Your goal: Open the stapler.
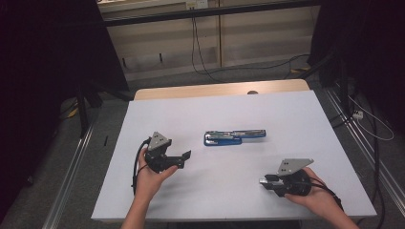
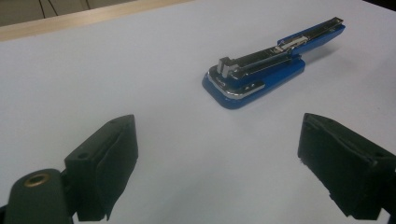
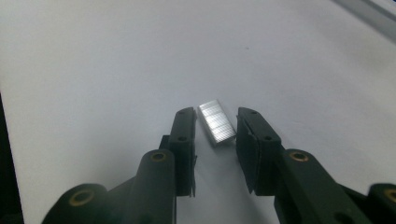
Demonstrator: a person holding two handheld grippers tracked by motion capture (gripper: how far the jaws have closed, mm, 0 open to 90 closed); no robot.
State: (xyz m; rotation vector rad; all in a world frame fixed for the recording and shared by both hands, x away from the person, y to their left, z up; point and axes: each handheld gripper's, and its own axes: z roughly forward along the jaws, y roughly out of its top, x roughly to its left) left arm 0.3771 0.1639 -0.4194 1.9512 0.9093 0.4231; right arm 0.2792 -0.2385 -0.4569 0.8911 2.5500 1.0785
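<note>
the staples [image 3: 216,122] lie on the table [image 1: 296,124] between the right gripper [image 3: 215,122]'s 2 jaws, long axis along them; jaws narrowed, not clearly pinching. the left gripper [image 2: 217,140], spread wide, faces the opened stapler [image 2: 271,63] mid-table.

One camera hangs high over the person's side, facing forward and down across the whole white desk [image 1: 215,109] to the floor behind. The left claw's [image 2: 217,154] camera sits low, near the surface, looking at the blue stapler [image 2: 271,63], which the high view shares mid-desk. The right claw's [image 3: 215,128] camera hovers very close over a staple strip [image 3: 216,122].
</note>
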